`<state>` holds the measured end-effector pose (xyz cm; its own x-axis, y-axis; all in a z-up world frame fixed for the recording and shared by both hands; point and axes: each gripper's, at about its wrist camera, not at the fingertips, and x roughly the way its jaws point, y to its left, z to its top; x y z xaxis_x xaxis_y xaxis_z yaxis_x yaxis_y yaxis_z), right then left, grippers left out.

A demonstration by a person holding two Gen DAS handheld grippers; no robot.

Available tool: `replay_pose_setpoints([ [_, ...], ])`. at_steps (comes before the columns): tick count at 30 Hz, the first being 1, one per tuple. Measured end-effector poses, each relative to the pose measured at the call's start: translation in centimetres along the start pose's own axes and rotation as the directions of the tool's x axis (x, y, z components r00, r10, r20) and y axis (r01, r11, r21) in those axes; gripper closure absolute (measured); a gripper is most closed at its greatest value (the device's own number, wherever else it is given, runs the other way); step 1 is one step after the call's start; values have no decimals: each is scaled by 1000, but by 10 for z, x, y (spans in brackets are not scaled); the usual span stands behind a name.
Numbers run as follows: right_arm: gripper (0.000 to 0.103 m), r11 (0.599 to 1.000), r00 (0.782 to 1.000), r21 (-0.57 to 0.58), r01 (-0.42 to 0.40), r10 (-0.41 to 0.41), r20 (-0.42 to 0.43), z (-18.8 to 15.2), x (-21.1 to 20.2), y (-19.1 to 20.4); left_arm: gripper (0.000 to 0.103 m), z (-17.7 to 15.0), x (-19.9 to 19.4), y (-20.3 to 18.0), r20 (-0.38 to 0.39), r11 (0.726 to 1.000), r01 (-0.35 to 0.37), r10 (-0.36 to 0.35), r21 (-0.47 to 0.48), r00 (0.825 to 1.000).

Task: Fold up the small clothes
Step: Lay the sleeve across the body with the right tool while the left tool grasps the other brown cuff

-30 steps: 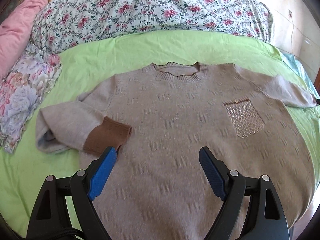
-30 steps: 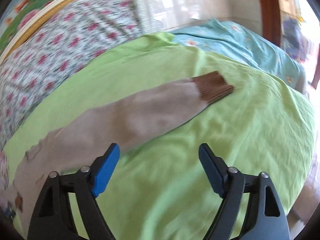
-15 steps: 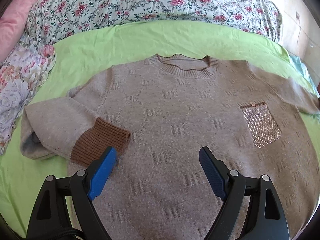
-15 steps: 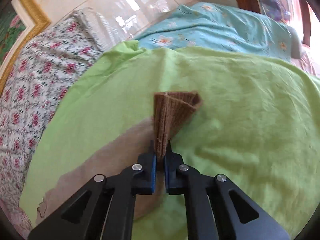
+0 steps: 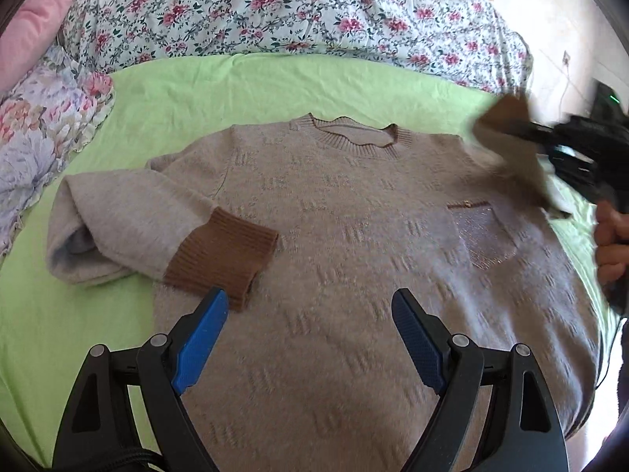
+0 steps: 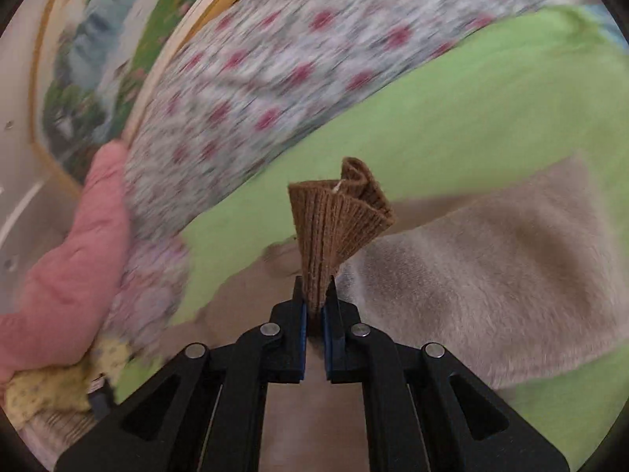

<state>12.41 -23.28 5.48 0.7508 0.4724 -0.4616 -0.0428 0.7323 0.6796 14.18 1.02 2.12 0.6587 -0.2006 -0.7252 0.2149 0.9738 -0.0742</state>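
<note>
In the left wrist view, a beige knitted sweater (image 5: 354, 275) with a raised woven pattern, a ribbed round neck and a shiny mesh chest pocket (image 5: 481, 236) lies flat, front up, on a smooth lime-green bed sheet (image 5: 255, 90). One sleeve is folded in over the body, its ribbed brown cuff (image 5: 220, 255) resting on the knit. The left gripper (image 5: 310, 338), black with blue textured pads, hangs above the lower body with its jaws spread wide and nothing between them. At the right edge a person's hand (image 5: 611, 240) carries the black right gripper (image 5: 523, 129), blurred, with the other brown cuff (image 5: 501, 114) lifted above the shoulder. A floral quilt with red roses (image 5: 295, 8), a pink pillow (image 5: 27, 27) and a pastel flowered cushion (image 5: 39, 133) lie behind. No writing is legible.

In the right wrist view, the right gripper (image 6: 314, 295) is clamped tight on the ribbed brown cuff (image 6: 334, 220), which fans upward in a crumpled cone. The fuzzy beige sleeve (image 6: 491, 275) trails below across the green sheet (image 6: 452, 118). A gold-framed landscape picture (image 6: 90, 70) hangs on the wall, blurred.
</note>
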Motion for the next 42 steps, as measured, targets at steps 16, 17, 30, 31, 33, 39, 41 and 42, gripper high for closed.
replay_pose_setpoints([
  [16,42,982,933,9,-190,183,-311,-70,117,64,17,8,47,33,-97,970,170,-189,-177,977],
  [17,42,984,945,-2,-179,172,-278,-64,103,61,17,9,55,34,-110,965,178,-202,-195,973],
  [30,42,998,997,-6,57,-58,-45,-52,-14,4,98,35,64,49,32,901,263,-268,-344,963],
  [31,42,996,996,1,85,-85,-34,-49,-22,-4,98,35,52,54,72,905,270,-261,-329,963],
  [33,42,988,988,14,152,-152,-1,-42,-35,-19,98,32,45,61,82,921,249,-235,-300,969],
  [39,42,954,954,12,299,-299,6,-3,-35,-56,98,21,46,70,56,928,229,-222,-294,973],
  [41,42,939,939,-13,343,-343,-11,16,-22,-64,98,20,44,72,72,925,219,-207,-309,976],
  [42,42,934,934,-25,356,-357,-21,25,-15,-67,98,19,42,75,74,923,218,-205,-318,976],
])
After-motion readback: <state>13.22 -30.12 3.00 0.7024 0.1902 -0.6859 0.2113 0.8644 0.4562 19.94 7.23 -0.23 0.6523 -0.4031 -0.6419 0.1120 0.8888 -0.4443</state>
